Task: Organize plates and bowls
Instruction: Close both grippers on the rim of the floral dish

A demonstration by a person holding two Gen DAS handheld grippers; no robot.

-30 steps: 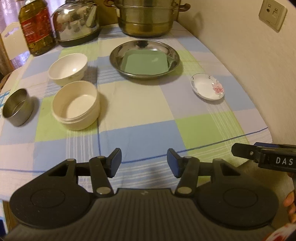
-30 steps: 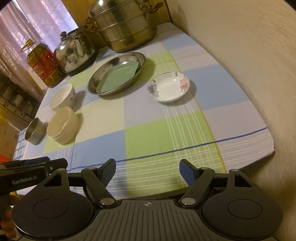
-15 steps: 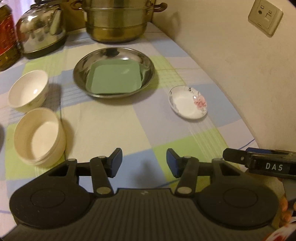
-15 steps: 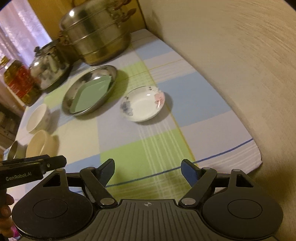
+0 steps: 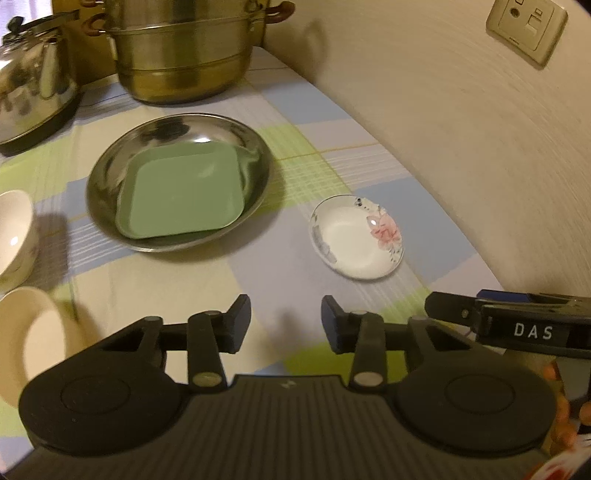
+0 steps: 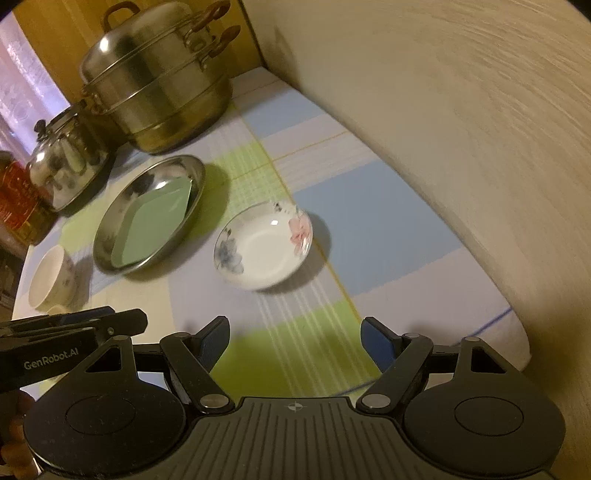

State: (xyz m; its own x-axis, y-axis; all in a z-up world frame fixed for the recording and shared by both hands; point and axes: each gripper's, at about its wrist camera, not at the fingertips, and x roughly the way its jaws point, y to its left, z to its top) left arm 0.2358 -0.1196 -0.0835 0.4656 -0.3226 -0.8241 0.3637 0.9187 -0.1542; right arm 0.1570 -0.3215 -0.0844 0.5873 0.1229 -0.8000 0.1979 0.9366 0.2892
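room: bare checked tablecloth (image 5: pixel 177 280) lies between both grippers and the floral dish (image 6: pixel 264 251), wall just right of the dish | steel plate (image 5: pixel 177 181) holding green square plate (image 5: pixel 181 195) left of the dish | left gripper (image 5: pixel 285 323) tilted down, jaws closing on nothing | right gripper (image 6: pixel 295 341) tilted down, fingers spread, empty | writing: "DAS", "GenRobot.AI"

A home kitchen or dining corner. A tabletop (image 5: pixel 332 122) under checked cloth carries a stacked steel steamer pot (image 5: pixel 181 55), a kettle (image 5: pixel 33 88) and an oil bottle (image 6: pixel 16 199). A wall socket (image 5: pixel 526 27) sits on the plaster wall.
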